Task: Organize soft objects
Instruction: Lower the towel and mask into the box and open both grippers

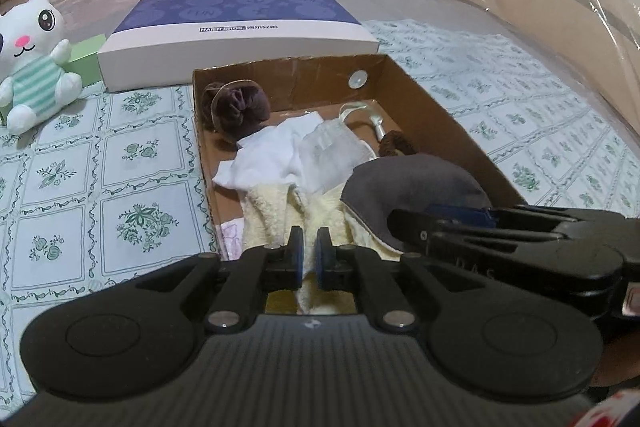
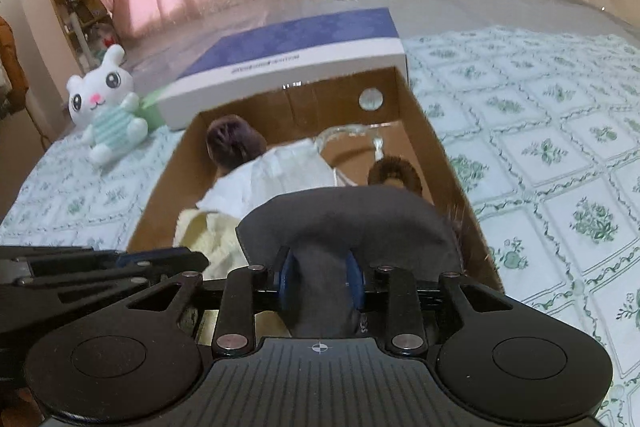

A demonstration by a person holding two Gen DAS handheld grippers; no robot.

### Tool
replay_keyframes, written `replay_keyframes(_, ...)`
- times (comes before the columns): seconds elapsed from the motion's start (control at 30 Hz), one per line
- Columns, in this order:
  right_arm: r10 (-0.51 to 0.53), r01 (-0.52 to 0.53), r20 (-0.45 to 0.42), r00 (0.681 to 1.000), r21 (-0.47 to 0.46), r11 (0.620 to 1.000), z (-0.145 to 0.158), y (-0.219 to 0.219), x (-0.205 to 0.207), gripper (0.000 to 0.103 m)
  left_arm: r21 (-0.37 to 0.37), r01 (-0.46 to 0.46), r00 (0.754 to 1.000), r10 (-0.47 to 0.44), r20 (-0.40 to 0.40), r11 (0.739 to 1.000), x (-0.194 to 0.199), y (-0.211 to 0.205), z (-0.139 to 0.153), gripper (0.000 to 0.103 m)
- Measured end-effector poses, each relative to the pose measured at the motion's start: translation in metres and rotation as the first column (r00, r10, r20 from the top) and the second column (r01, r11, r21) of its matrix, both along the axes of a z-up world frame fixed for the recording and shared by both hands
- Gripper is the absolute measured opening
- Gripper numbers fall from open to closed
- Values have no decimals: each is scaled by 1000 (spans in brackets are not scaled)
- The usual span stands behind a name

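An open cardboard box [image 1: 440, 115] [image 2: 440, 155] lies on the bed and holds soft things. These are a brown balled cloth [image 1: 236, 107] [image 2: 234, 141], a white cloth [image 1: 272, 155] [image 2: 280, 167], a cream fleece cloth [image 1: 272, 223] [image 2: 212, 239] and a brown furry ring [image 1: 396, 145] [image 2: 394, 173]. My left gripper [image 1: 310, 259] [image 2: 196, 261] hangs over the box's near end, nearly shut, with a strip of the cream fleece in its narrow gap. Beside it, my right gripper [image 2: 320, 279] [image 1: 404, 227] holds a dark grey cushion [image 2: 344, 219] [image 1: 412, 183] that fills the space between its blue pads.
A white bunny plush [image 1: 32, 55] [image 2: 106, 99] sits on the floral sheet [image 1: 100, 167] at the left, against a green box [image 1: 86, 53]. A flat blue and white box [image 1: 240, 35] [image 2: 300, 47] lies behind the cardboard box. Clear plastic covers the far bed.
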State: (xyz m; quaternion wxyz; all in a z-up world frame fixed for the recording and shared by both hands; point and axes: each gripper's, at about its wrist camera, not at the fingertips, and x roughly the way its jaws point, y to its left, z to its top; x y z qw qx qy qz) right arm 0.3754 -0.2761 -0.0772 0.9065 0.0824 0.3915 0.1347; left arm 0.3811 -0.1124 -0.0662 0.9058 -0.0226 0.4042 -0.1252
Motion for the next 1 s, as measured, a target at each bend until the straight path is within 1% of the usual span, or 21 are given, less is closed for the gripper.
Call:
replay_keyframes(0.1,1,-1,-1,1000,-9,1000,0,1,-1,30,9,2,1000,-2,-1,1000,1,-2,0,5)
replay_keyframes(0.2,-9,9,9,1000,-11,1000,7,1,-5,31,8,2,1000,-2,1,1000,-1,-2,2,5)
replay_keyframes(0.27,-16,16,23,1000,-5,1000,13,-2,-10,35,5,3,1000,-3,4,1000,-3,-2,5,6)
replay_keyframes(0.33,-23,23,38,999,-6,1000,20,-6,-17,43,4,6,1000,-6,7,1000,-6,-2,9,6)
replay_keyframes(0.37,-25,25,43,999,-5,1000,22,-7,-20,45,5,9,1000,-9,10,1000,-8,-2,11,6)
replay_keyframes(0.43,-39,39,55,998,4,999,29,-12,-28,54,11,15,1000,-15,22,1000,-13,-2,17,6)
replay_keyframes(0.5,-54,53,66,996,12,999,35,-17,-36,58,12,20,999,-20,27,1000,-18,-2,22,9)
replay_keyframes(0.57,-62,61,77,995,17,998,42,-21,-45,60,8,23,999,-23,32,1000,-24,-1,29,17)
replay_keyframes(0.63,-80,78,89,993,29,997,49,-26,-56,64,12,25,999,-26,42,1000,-33,1,37,22)
replay_keyframes(0.7,-94,91,96,991,38,995,55,-30,-67,65,15,31,998,-31,60,999,-43,4,45,25)
replay_keyframes(0.77,-108,103,105,989,47,994,61,-34,-79,67,20,31,998,-32,60,999,-53,7,52,31)
replay_keyframes(0.9,-122,117,75,990,63,991,67,-41,-99,68,21,36,997,-37,71,999,-77,14,66,32)
replay_keyframes(1.0,-118,114,73,990,66,991,72,-43,-114,68,24,43,995,-45,89,999,-95,19,77,32)
